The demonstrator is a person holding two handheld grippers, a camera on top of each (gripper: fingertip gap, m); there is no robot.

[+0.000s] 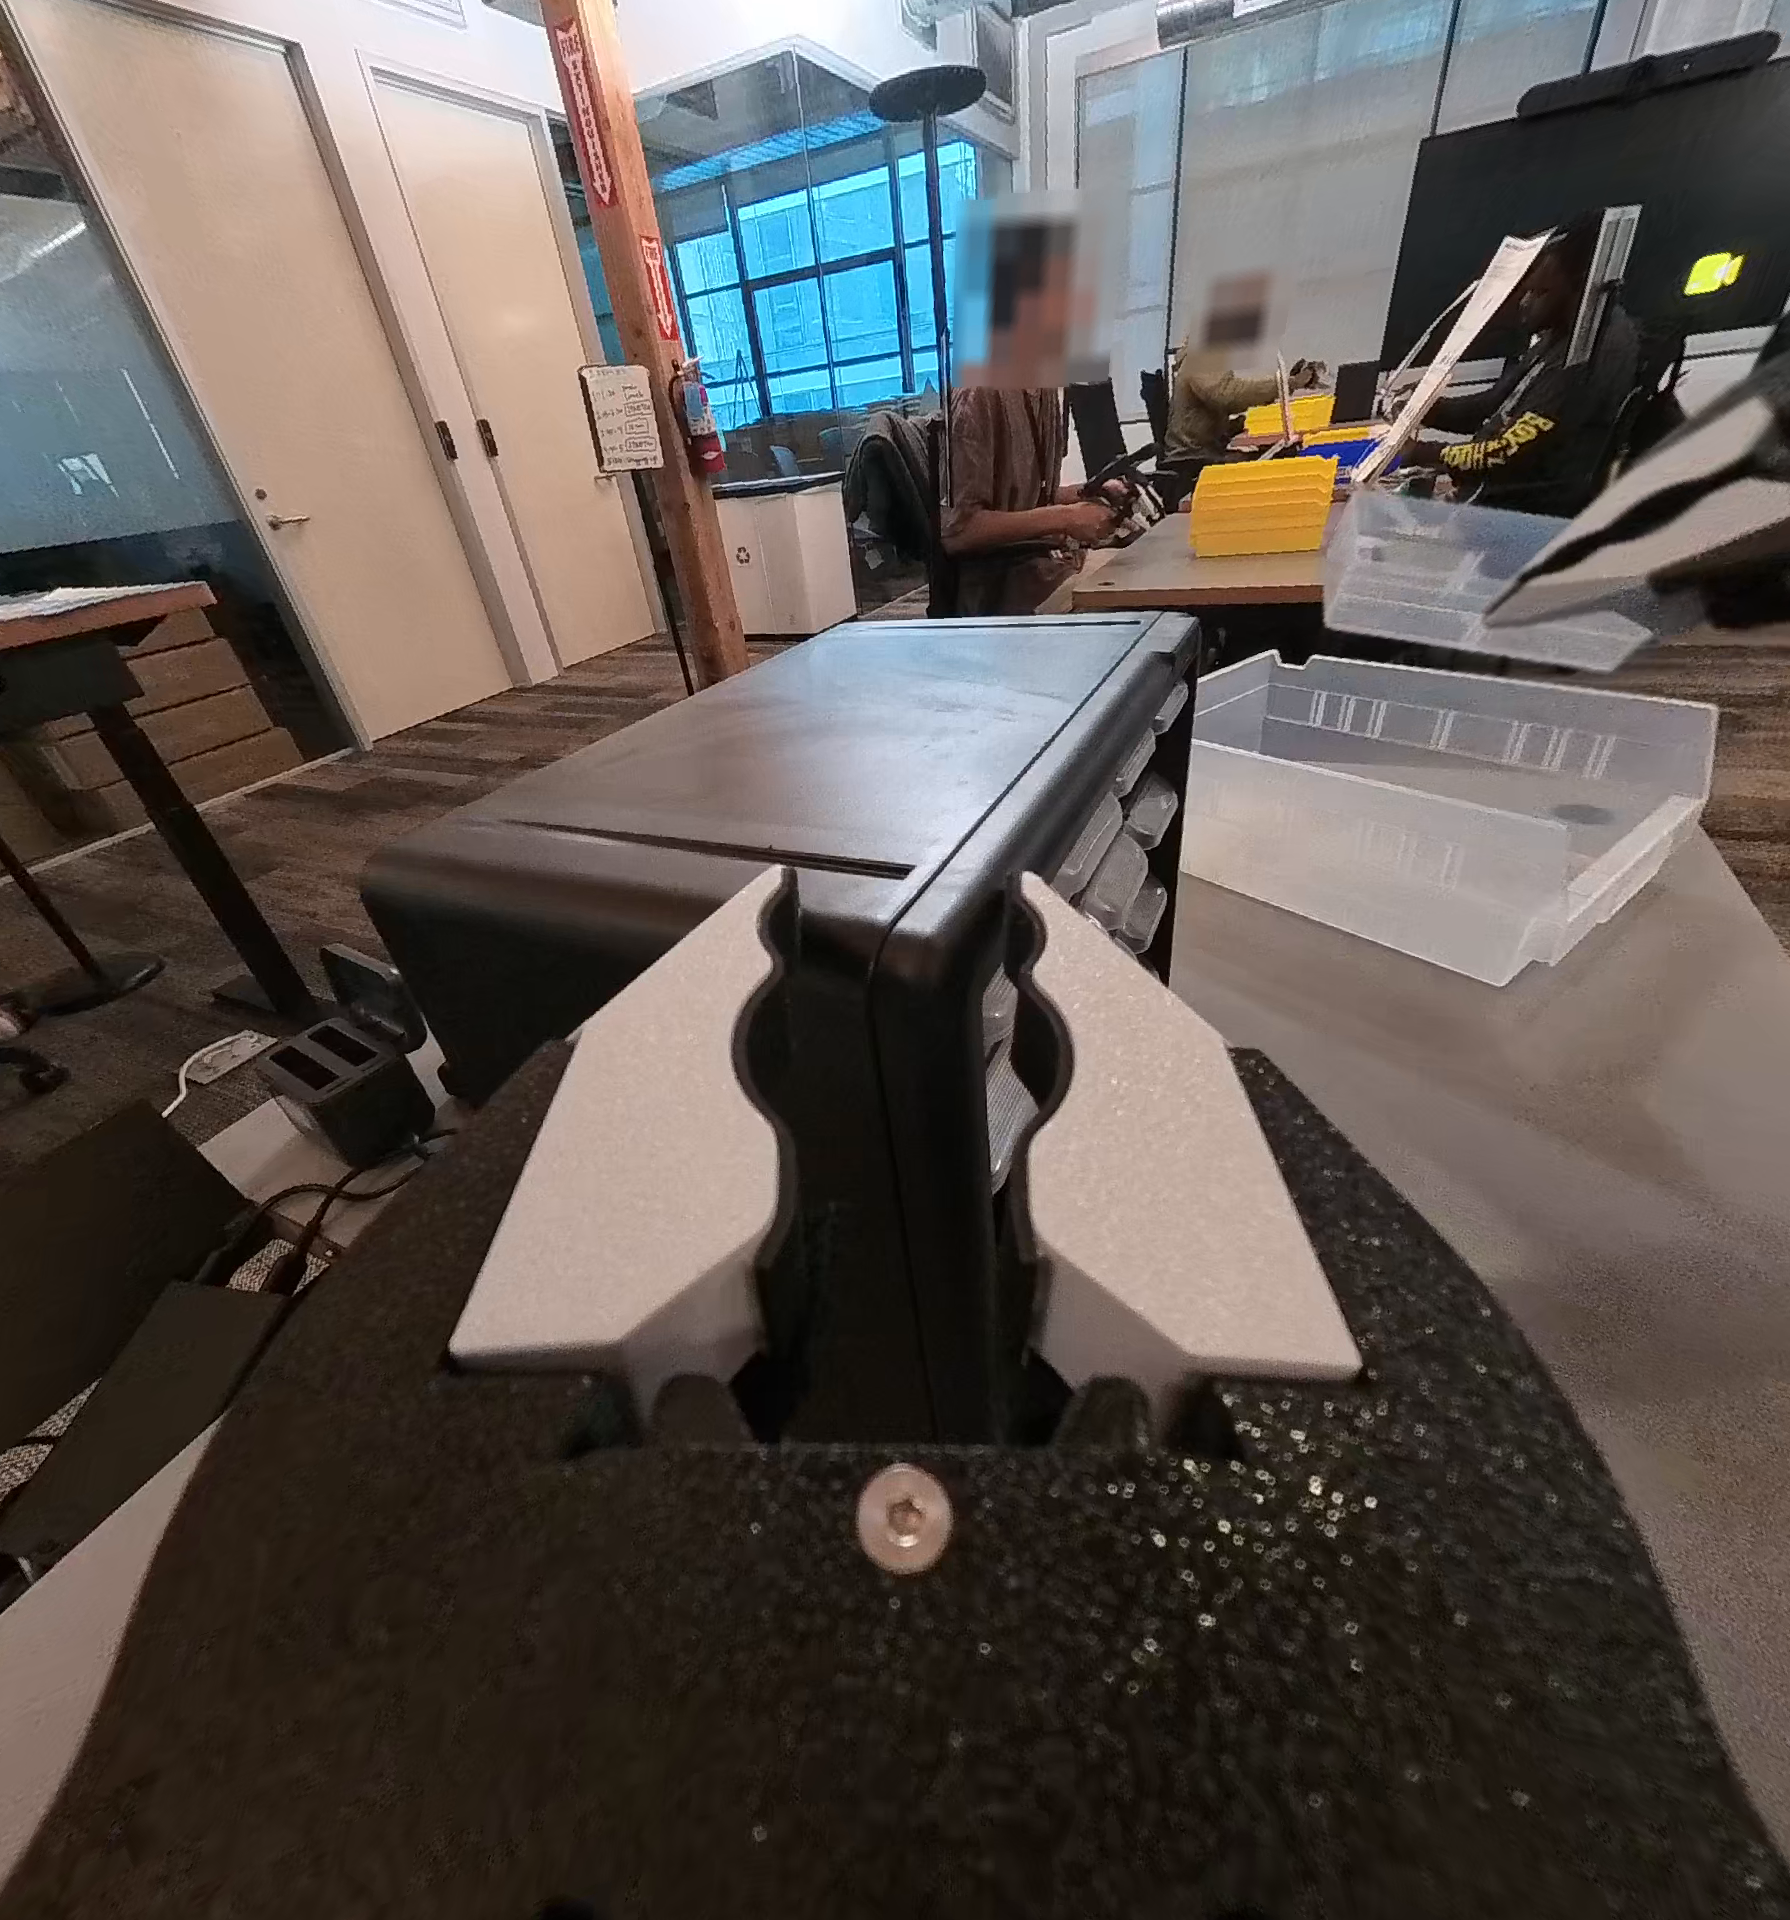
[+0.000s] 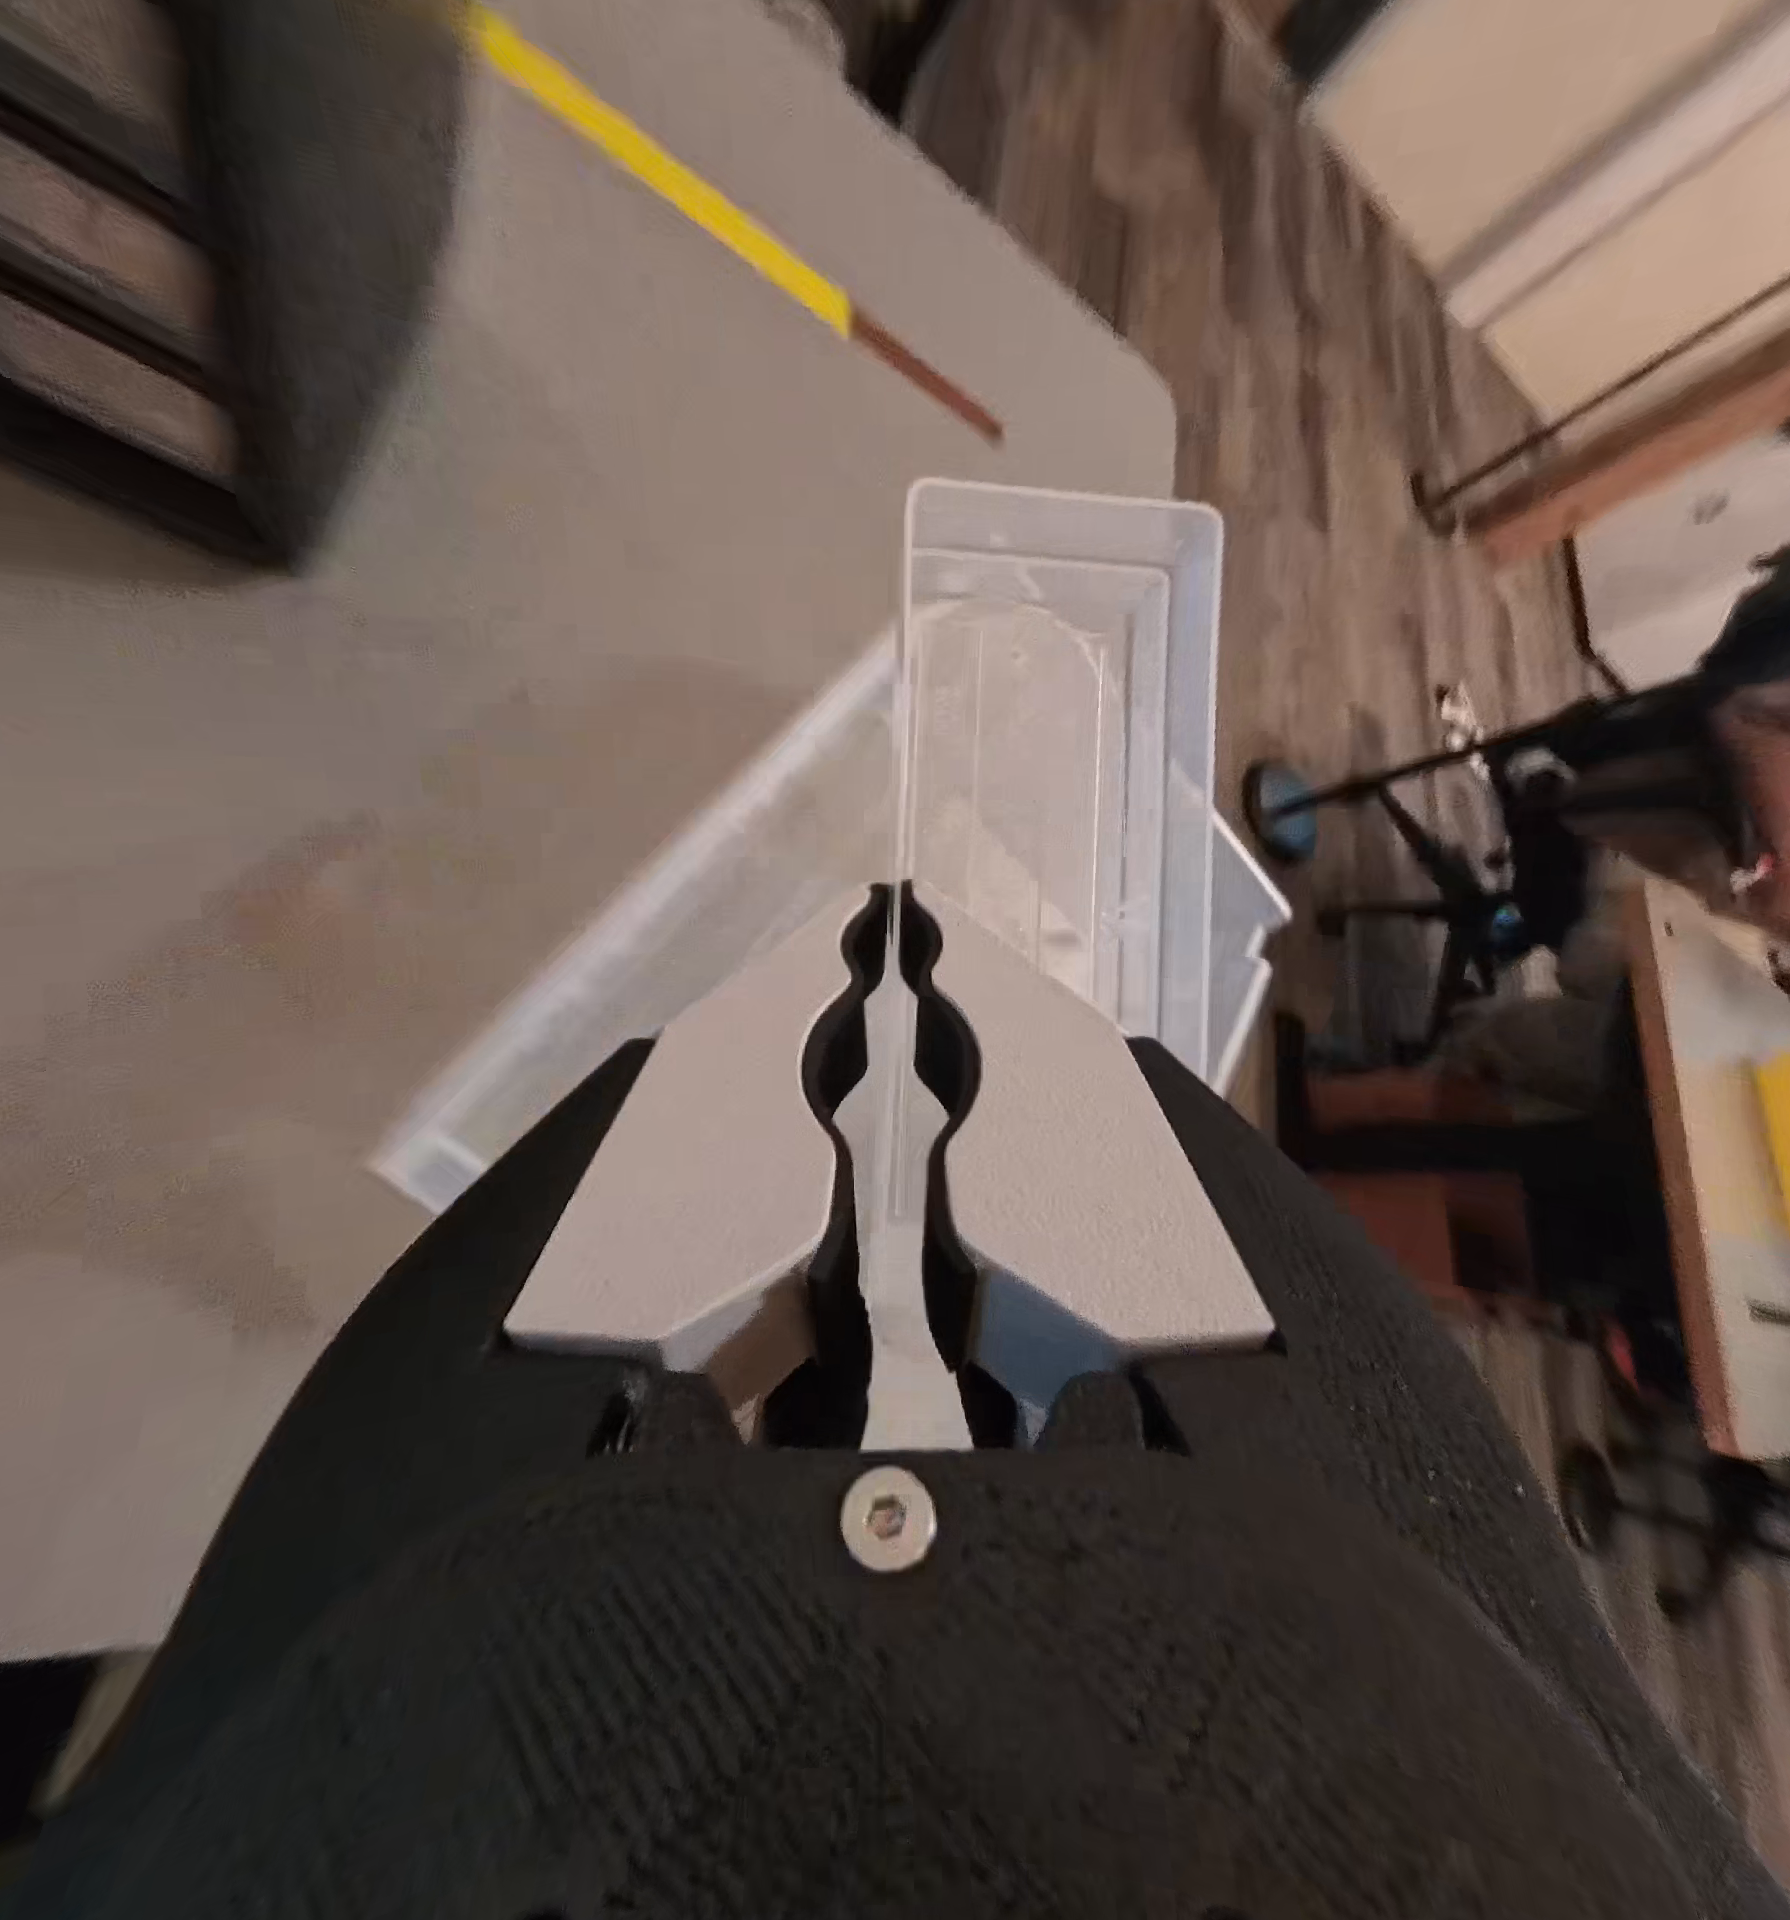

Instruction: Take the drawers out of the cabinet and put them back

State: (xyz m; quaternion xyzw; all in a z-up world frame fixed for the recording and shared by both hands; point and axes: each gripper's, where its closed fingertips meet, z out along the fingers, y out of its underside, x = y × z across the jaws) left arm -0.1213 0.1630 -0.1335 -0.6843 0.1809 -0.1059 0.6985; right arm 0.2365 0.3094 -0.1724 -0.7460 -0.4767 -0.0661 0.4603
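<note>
My left gripper [image 1: 906, 883] is shut on the near top corner of the black cabinet [image 1: 849, 748], one finger on its side and one on its front frame. Small clear drawers [image 1: 1130, 831] fill the cabinet's front. My right gripper [image 2: 893, 894] is shut on the thin side wall of a small clear drawer [image 2: 1057, 675] and holds it in the air. In the left wrist view this drawer [image 1: 1431, 561] hangs from the right gripper [image 1: 1514, 613] above a large clear drawer [image 1: 1442, 821] that lies on the table [image 1: 1493, 1195]. The large drawer also shows under the held one [image 2: 662, 914].
The cabinet's dark front [image 2: 91, 260] shows blurred at the upper left of the right wrist view. The table edge [image 2: 1161, 416] lies just beyond the drawers. People sit at a far table with yellow bins [image 1: 1260, 504]. Chargers and cables [image 1: 351, 1081] lie left of the cabinet.
</note>
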